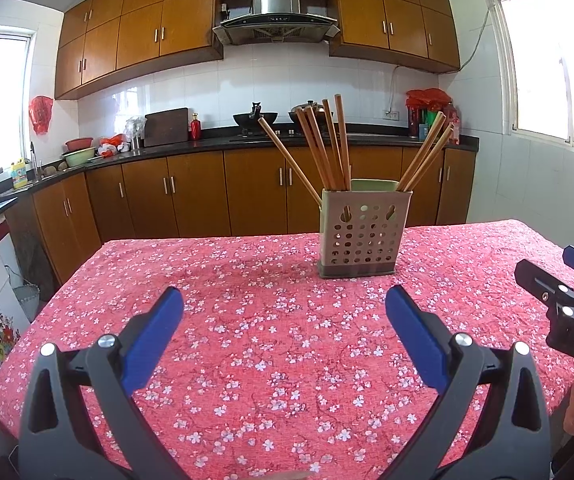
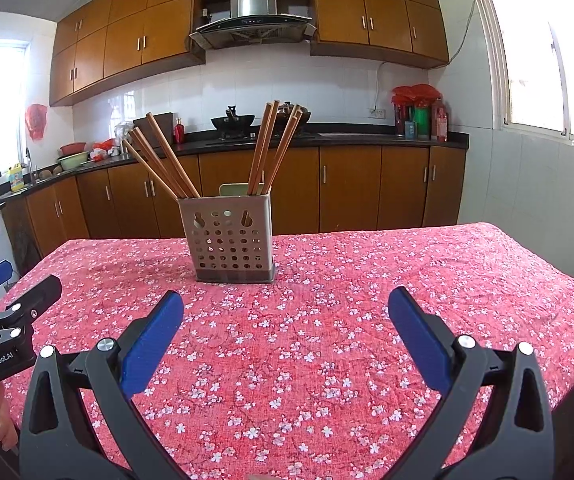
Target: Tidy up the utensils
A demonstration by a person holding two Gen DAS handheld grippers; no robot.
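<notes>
Table (image 1: 247, 360), red floral cloth (image 1: 307, 340); perforated chopstick holder (image 1: 361, 232) on it

both wrist views face kitchen counter (image 1: 247, 142); share chopstick holder (image 2: 229, 238).

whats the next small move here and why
Probably bring the right tongs forward and up toward the chopsticks in the holder. Both tongs are open and empty, short of the holder, and the chopsticks splay in loose bunches.

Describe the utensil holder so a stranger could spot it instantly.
Start at the table with the red floral cloth. Standing alone toward its far side is the utensil holder, a beige box with a perforated front. Wooden chopsticks fan out of its top; nothing else stands on the cloth.
</notes>
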